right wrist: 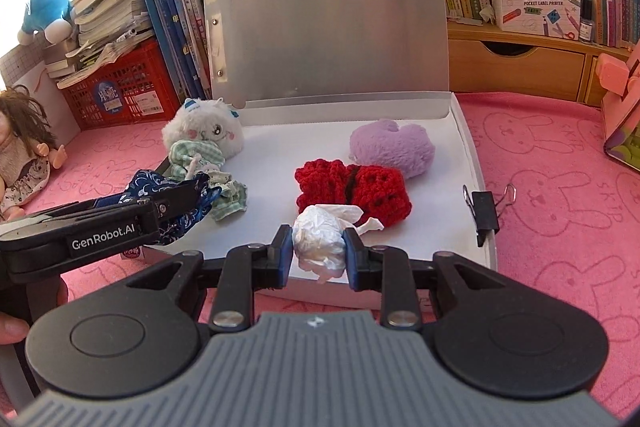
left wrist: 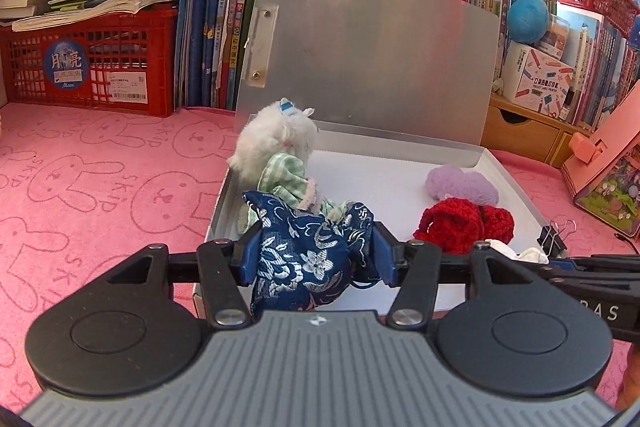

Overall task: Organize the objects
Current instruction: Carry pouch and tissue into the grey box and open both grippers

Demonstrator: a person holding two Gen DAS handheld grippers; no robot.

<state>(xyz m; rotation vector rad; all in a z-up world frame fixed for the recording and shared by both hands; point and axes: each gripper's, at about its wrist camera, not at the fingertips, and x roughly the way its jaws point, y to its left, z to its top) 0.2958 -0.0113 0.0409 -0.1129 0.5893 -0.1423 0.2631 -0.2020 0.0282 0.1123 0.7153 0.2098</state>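
While both grip – box (right wrist: 468, 131): 1 plush (right wrist: 204, 131) | 1 clip (right wrist: 486, 213)

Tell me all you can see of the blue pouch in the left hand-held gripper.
The blue pouch looks like dark navy brocade fabric with a white-and-silver flower pattern, soft and bunched. It is clamped between the pads of the left hand-held gripper, hanging below them, over the near left corner of the open white box, just before the green-dressed white plush toy.
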